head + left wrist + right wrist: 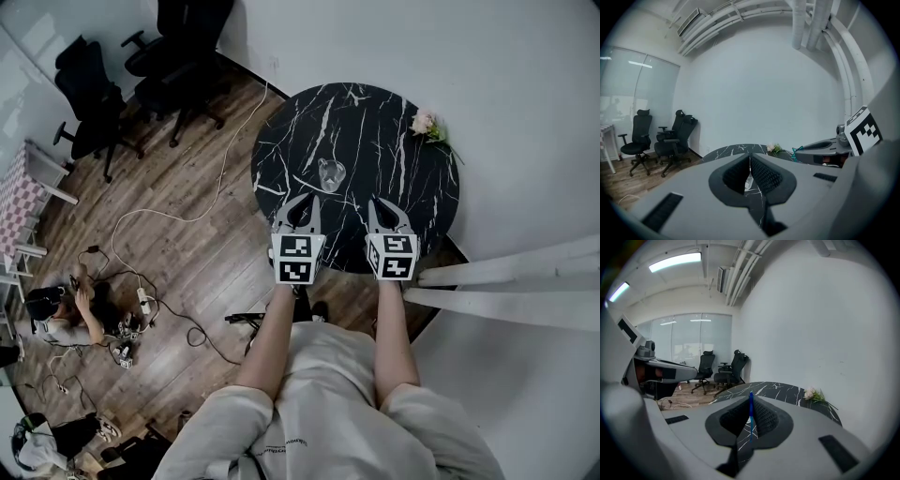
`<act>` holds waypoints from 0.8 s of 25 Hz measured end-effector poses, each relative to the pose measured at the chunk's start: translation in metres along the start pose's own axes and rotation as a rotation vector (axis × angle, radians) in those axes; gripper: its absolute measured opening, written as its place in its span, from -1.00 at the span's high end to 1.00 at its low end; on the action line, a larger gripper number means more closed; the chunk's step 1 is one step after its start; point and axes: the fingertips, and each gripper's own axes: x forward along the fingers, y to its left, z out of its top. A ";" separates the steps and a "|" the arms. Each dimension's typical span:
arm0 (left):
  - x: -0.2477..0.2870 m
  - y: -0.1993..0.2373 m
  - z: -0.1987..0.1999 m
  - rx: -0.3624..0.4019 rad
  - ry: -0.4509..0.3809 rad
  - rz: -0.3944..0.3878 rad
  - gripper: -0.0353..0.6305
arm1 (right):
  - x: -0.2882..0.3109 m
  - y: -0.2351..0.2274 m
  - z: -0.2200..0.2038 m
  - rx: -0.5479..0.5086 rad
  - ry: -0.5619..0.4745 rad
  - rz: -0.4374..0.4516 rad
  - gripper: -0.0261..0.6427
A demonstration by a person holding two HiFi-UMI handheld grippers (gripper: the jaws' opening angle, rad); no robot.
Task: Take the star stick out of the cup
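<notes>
Clear glassy cup (331,174) on black white-veined marble-look table (375,122)

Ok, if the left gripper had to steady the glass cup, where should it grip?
Probably across the upper wall of the glass cup, coming in level from the person's side: it stands upright on the table with bare marble all round. The left gripper has its jaws together, so it must open first.

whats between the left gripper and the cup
Only bare black marble tabletop lies between the left gripper and the glass cup; the head view shows this.
</notes>
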 end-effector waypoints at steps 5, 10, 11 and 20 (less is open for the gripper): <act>-0.001 0.002 -0.001 -0.002 0.004 0.005 0.82 | 0.001 0.001 0.001 0.006 -0.004 0.005 0.79; 0.001 0.002 -0.003 -0.008 0.007 0.004 0.82 | 0.001 0.002 0.004 0.009 -0.013 0.013 0.79; 0.001 0.003 -0.004 -0.014 0.009 0.004 0.82 | 0.001 0.002 0.006 0.010 -0.017 0.014 0.79; 0.001 0.001 -0.006 -0.015 0.015 0.003 0.82 | -0.003 0.003 0.010 0.008 -0.027 0.018 0.79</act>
